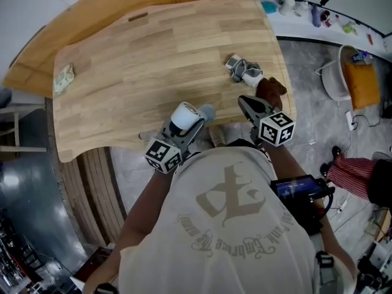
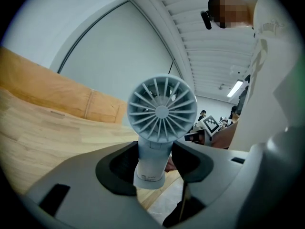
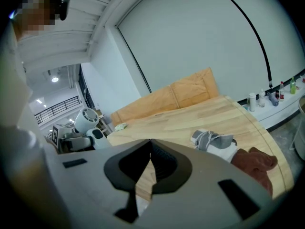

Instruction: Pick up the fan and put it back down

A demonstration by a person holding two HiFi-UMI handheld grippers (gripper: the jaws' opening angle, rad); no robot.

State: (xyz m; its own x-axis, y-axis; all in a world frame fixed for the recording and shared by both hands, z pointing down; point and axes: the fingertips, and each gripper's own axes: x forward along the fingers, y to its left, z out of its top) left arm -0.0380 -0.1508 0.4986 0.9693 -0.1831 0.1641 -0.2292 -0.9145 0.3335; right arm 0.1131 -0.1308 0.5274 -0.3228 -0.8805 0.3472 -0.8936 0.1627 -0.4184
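White fan [image 2: 162,109] clamped in near-level left hand-held gripper [image 2: 154,151]; right hand-held gripper [image 3: 150,146] closed, empty

Wooden table [image 1: 153,48] carried three items: grey-white bundle [image 1: 244,70]; brown cloth [image 1: 271,89] touching the bundle, on its near-right side; small pale packet [image 1: 64,77] well left of it.

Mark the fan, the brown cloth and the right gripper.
fan [image 2: 162,111], left gripper view, grille hub.
brown cloth [image 1: 271,89], head view, its middle.
right gripper [image 3: 150,140], right gripper view, between the fingertips.
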